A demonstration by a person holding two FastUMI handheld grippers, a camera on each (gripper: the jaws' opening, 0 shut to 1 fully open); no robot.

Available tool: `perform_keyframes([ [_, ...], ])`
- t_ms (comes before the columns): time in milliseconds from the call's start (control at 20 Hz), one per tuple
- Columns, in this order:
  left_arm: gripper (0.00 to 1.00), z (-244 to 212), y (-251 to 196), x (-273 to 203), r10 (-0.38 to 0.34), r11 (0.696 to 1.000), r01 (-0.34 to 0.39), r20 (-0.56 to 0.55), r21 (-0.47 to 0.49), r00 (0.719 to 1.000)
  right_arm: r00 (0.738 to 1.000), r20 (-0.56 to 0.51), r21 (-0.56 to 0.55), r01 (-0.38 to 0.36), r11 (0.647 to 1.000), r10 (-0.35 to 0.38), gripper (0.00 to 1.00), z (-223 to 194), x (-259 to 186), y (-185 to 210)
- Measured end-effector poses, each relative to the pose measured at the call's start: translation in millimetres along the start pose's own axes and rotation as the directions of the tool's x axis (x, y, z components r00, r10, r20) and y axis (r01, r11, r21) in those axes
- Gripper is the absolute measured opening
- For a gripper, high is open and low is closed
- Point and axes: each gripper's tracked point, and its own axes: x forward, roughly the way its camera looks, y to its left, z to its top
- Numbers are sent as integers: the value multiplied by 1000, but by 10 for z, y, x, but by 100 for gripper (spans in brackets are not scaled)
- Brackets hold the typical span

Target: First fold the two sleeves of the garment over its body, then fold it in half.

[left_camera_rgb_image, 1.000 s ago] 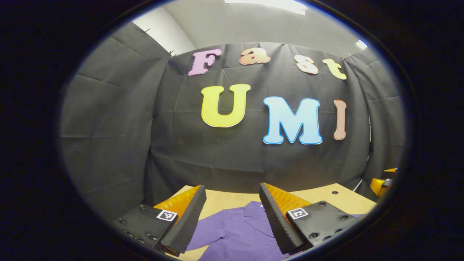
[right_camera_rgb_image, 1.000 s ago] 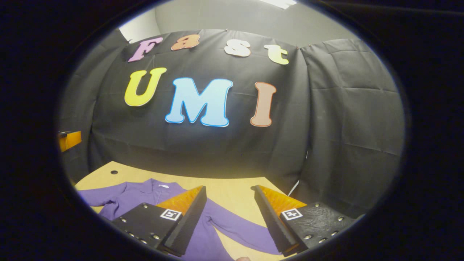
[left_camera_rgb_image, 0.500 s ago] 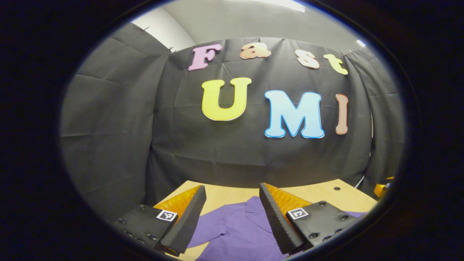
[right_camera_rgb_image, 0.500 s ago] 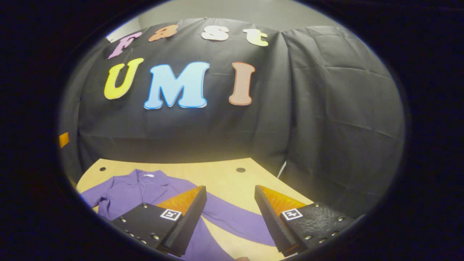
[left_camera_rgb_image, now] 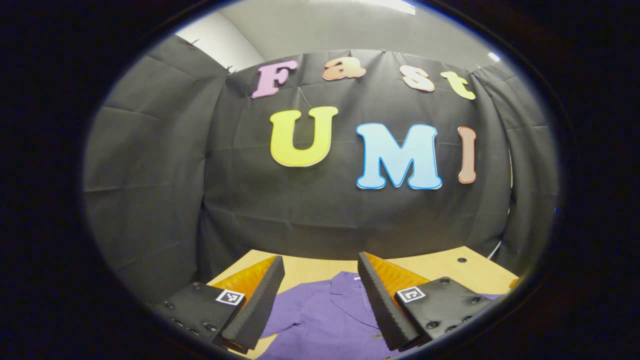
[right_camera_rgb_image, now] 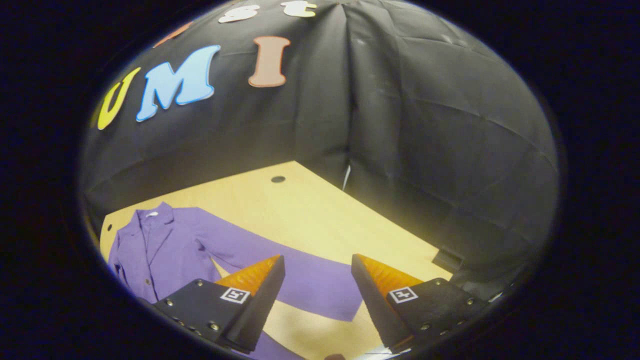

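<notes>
A purple collared garment lies flat on the light wooden table, collar toward the far wall. One long sleeve stretches out to the right, its cuff between and just beyond my right gripper's fingers. My right gripper hovers above that sleeve, open, holding nothing. In the left gripper view the garment's collar and shoulder lie under my left gripper, which is open and holds nothing.
The black cloth wall closes in the table at the back and on both sides. Small round holes mark the tabletop near its far corners. A dark block sits at the table's right edge.
My right gripper has tilted down and swung right, so more of the table and the whole outstretched sleeve now show. My left gripper has barely shifted.
</notes>
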Motion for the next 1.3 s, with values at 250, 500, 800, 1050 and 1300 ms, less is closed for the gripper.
perform_keyframes([
  [250, 95, -9, -21, 23, 13, 1000, -13, 3, -4, 1000, 990, -135, 33, 47, 998, -42, 86, -408, 320, -212],
  [500, 95, -62, -23, -29, 31, 999, -32, -18, -19, 999, 976, -207, 30, 80, 996, -72, 85, -603, 552, -286],
  [800, 95, -74, 45, -42, 52, 998, -53, -23, -17, 998, 959, -270, 15, 95, 995, -87, 86, -778, 684, -285],
  [1050, 94, -90, 109, -62, 67, 998, -67, -25, -4, 997, 951, -298, 56, 98, 994, -77, 89, -940, 698, -231],
  [1300, 94, -100, 111, -64, 66, 998, -66, -24, -14, 998, 954, -296, 69, 69, 995, -46, 93, -953, 702, -196],
])
